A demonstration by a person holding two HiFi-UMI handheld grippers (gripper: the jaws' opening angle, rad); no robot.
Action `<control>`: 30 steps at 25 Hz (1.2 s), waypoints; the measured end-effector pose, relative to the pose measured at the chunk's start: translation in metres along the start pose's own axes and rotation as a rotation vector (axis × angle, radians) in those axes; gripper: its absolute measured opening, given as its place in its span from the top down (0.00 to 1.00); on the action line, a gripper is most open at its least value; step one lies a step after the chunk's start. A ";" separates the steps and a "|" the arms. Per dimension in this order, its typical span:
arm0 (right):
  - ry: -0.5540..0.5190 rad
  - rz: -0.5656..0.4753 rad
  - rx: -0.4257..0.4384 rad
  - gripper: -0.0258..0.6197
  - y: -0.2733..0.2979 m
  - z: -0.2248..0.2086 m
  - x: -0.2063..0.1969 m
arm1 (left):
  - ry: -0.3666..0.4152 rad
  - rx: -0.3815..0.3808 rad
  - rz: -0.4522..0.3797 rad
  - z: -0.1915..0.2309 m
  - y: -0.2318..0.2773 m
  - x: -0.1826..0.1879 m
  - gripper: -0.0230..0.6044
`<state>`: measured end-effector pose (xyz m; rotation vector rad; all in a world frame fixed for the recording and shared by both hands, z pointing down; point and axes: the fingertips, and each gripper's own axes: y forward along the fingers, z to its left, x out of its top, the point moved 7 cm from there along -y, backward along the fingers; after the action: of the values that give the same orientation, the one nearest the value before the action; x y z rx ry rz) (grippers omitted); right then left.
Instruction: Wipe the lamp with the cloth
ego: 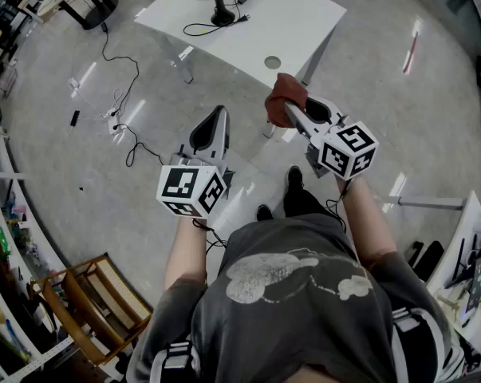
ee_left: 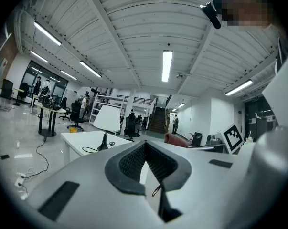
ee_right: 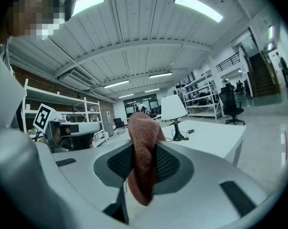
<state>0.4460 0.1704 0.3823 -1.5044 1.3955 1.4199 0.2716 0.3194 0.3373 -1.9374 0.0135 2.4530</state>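
Cloth (ee_right: 144, 128) in right tongs (ee_right: 143, 152) near table (ego: 304, 30) edge.

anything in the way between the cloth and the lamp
Nothing visible. The right claw grips the cloth, and the lamp stands ahead on the white table. Only floor and tabletop lie between them; the lamp's cable lies beside its base.

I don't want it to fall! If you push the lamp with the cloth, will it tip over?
It may tip: the lamp has a wide shade on a thin stem over a small base, so push low and gently. The cloth, pinched in the right tool, hangs floppy, so it should press softly.
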 end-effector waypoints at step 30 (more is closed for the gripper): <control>0.015 -0.021 0.179 0.81 0.126 -0.250 0.096 | 0.059 0.158 -0.130 0.021 0.237 0.035 0.95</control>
<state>0.3831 -0.1186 0.3706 -1.4129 1.4703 1.2382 0.2389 0.0829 0.3071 -1.8805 0.0778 2.2406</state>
